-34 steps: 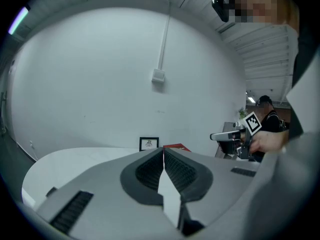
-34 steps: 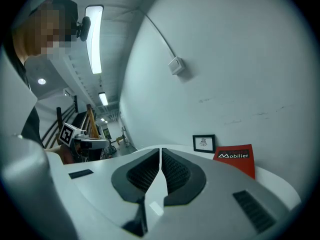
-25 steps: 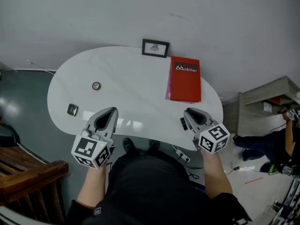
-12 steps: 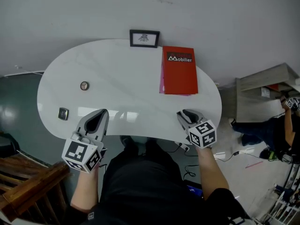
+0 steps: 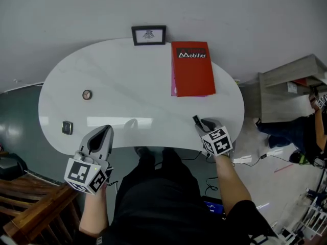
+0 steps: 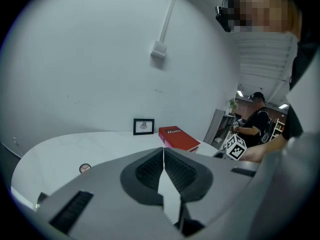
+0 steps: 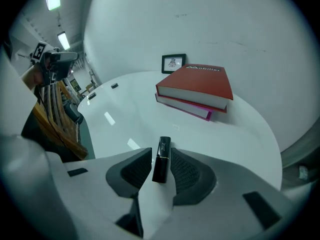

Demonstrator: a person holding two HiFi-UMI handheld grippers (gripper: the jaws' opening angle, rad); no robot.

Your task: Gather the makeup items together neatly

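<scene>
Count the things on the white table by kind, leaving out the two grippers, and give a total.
Books: 2, a red book on a pink book
Picture frame: 1
Black lipstick tube: 1
Small round item: 1
Small square item: 1
Total: 6

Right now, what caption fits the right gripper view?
Right gripper, jaws just opening, with a black lipstick between them, white table and stacked books beyond.

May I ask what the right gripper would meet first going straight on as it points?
The right gripper, whose fingers have just been opening, would likely meet the black lipstick lying between them, then the table.
</scene>
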